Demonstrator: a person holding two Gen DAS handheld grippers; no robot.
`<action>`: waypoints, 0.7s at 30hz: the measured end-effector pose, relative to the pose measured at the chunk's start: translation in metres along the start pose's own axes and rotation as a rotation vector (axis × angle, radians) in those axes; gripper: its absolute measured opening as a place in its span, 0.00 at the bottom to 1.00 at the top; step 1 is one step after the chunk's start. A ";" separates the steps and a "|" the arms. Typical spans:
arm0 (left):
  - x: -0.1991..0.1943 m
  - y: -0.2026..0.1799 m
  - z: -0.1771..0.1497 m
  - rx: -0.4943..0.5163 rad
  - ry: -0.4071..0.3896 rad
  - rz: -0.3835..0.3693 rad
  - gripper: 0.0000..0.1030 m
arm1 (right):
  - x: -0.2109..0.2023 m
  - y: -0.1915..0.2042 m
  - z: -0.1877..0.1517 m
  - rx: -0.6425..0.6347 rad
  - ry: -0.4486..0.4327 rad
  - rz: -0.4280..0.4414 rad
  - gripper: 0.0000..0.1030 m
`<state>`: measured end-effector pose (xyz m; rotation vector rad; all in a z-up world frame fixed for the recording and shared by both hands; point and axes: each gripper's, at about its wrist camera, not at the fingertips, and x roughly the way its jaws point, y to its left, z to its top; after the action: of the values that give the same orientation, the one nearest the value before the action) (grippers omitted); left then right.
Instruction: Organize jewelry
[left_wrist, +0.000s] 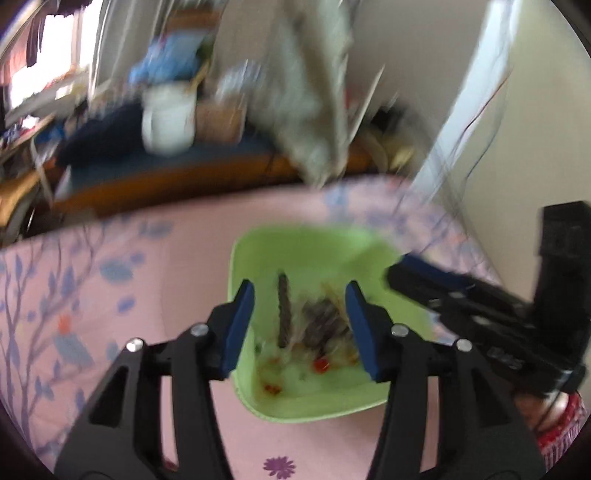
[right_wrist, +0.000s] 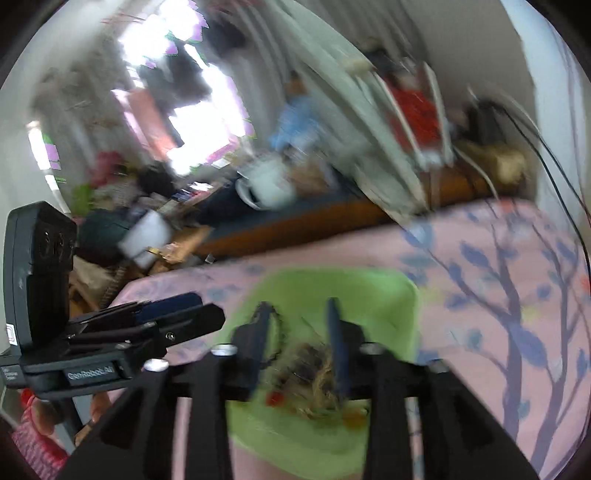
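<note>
A light green tray (left_wrist: 310, 251) sits on a pink patterned bedspread (left_wrist: 122, 280). In it lies a blurred tangle of jewelry (left_wrist: 321, 321): a dark straight chain (left_wrist: 283, 310), gold strands and red beads (left_wrist: 320, 363). My left gripper (left_wrist: 300, 306) hovers open over the tray, its blue pads either side of the pile, holding nothing. My right gripper (right_wrist: 297, 328) is also open above the same tray (right_wrist: 369, 295) and jewelry (right_wrist: 314, 373). Each gripper shows in the other's view: the right one (left_wrist: 424, 273), the left one (right_wrist: 177, 310). Both frames are motion-blurred.
The bedspread (right_wrist: 498, 295) extends around the tray on all sides. Behind the bed stands a wooden bench (left_wrist: 177, 177) with a white pot (left_wrist: 168, 118) and clutter. Hanging grey cloth (left_wrist: 314, 92) and cables (right_wrist: 546, 147) are at the far edge near the wall.
</note>
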<state>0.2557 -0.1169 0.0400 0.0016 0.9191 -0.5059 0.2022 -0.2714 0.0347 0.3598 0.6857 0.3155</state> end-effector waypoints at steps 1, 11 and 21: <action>0.001 0.002 -0.005 -0.003 0.001 -0.009 0.48 | -0.002 -0.003 -0.007 0.019 0.000 0.020 0.14; -0.111 0.092 -0.100 -0.114 -0.168 -0.041 0.48 | -0.029 0.063 -0.102 -0.099 0.084 0.241 0.14; -0.144 0.153 -0.206 -0.250 -0.101 0.063 0.48 | 0.005 0.129 -0.159 -0.184 0.275 0.303 0.14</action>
<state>0.0912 0.1219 -0.0094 -0.2195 0.8752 -0.3274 0.0800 -0.1198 -0.0275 0.2453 0.8646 0.7208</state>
